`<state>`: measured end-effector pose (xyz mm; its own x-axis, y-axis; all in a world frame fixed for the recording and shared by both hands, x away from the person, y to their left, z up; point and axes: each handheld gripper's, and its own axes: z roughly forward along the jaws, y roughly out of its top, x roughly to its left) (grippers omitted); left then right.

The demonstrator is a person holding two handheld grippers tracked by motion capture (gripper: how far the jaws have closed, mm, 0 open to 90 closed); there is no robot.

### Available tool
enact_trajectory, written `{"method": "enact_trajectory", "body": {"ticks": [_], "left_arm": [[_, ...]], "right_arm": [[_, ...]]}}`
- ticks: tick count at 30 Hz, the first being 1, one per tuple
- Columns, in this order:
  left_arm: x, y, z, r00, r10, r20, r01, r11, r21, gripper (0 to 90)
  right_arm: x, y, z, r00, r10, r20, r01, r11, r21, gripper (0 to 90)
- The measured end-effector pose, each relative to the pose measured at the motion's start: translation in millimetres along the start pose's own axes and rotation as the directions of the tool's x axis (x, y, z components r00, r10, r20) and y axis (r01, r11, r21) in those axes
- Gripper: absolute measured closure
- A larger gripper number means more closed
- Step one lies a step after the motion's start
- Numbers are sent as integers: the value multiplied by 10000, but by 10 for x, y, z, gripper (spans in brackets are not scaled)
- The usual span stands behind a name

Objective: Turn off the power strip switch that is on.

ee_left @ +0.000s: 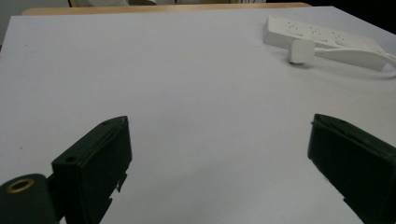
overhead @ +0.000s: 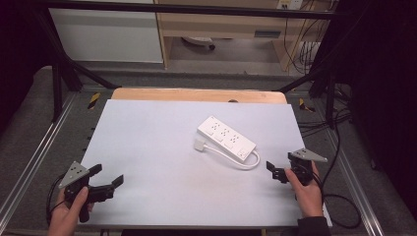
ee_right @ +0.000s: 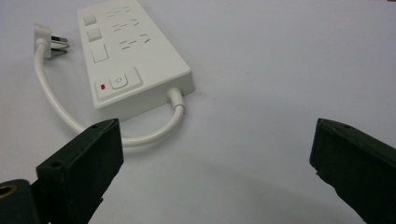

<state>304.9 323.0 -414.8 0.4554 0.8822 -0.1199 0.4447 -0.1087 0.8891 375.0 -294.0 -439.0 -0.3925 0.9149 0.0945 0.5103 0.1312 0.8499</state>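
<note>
A white power strip [overhead: 226, 136] lies at an angle on the white table sheet [overhead: 157, 167], right of the middle. Its short cable [overhead: 251, 163] loops back along its near side to a white plug [overhead: 199, 145] lying flat. My left gripper [overhead: 107, 175] sits at the near left corner, open, with nothing between its jaws; its own view has the strip [ee_left: 322, 35] and plug [ee_left: 301, 50] far off at the upper right. My right gripper [overhead: 279, 166] is open at the near right, close to the strip's switch end [ee_right: 116, 81] and cable loop [ee_right: 159, 133], touching neither.
A wooden table edge [overhead: 196, 94] shows beyond the sheet. Metal frame rails [overhead: 29, 152] run along both sides. Black cables [overhead: 339, 196] trail on the floor at the right. A pale cabinet [overhead: 108, 34] and a wooden shelf unit [overhead: 221, 24] stand at the back.
</note>
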Motion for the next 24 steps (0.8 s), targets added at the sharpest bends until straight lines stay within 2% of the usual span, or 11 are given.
{"method": "enact_trajectory", "body": {"ticks": [3,5,8,13,16,17,18,20,24], "left_arm": [[3,0,13,9998,-69,-192,69,10000,36,67],[0,-5,11,9998,-76,-180,76,10000,37,67],[13,-6,-3,9999,-18,-115,18,10000,-25,62],[34,-15,-13,9999,-66,-159,66,10000,-39,62],[34,-17,-16,9999,-72,-118,71,10000,-65,58],[36,-15,-14,9999,-61,-132,60,9999,-81,57],[36,-15,-14,9999,-61,-132,60,9999,-81,58],[35,-17,-15,9999,-89,-136,88,9999,-67,57],[33,-18,-17,9999,-118,-121,117,9999,-72,58]], "right_arm": [[-14,22,34,10000,-5,30,5,9999,112,34],[-13,32,36,10000,-27,25,26,9999,138,35],[-5,55,13,9996,266,-50,-266,9996,-29,47],[33,106,-25,9996,203,-171,-205,9997,-122,44],[57,119,-24,9998,80,-164,-80,10000,-15,44],[65,133,-31,9985,393,-380,-388,9991,146,44],[65,133,-31,9985,393,-380,-388,9991,146,44],[90,161,-62,9993,302,-236,-294,9990,349,52],[113,174,-91,9995,179,-256,-168,9990,420,70]]}}
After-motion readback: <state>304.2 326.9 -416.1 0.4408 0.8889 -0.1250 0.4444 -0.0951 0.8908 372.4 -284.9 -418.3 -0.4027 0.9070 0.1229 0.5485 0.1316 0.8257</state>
